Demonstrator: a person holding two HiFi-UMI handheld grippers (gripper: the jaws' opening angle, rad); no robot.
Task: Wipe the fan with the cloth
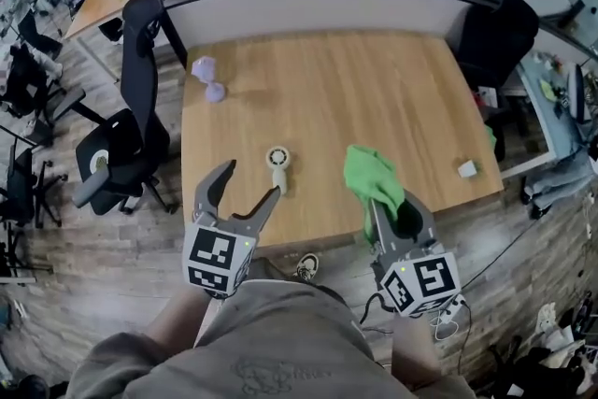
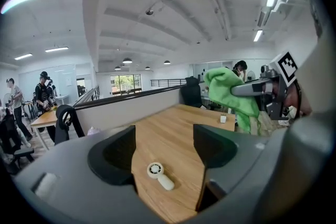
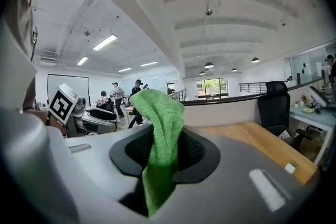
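Right hand-held gripper (image 3: 160, 152) clamps cloth (image 3: 160, 134); fan (image 1: 277, 167) on table (image 1: 374, 98)

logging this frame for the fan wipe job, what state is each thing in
fan: lying flat on the table, nothing touching it
cloth: lifted off the table, clamped at one end, the rest draped
left gripper: open, empty
right gripper: shut on the cloth

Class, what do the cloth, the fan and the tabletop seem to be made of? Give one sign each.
Cloth: green microfibre-like fabric, fuzzy nap, soft folds.
Fan: probably plastic, smooth cream-white matte shell.
Tabletop: wood or wood-look laminate, pale grain, slight sheen.
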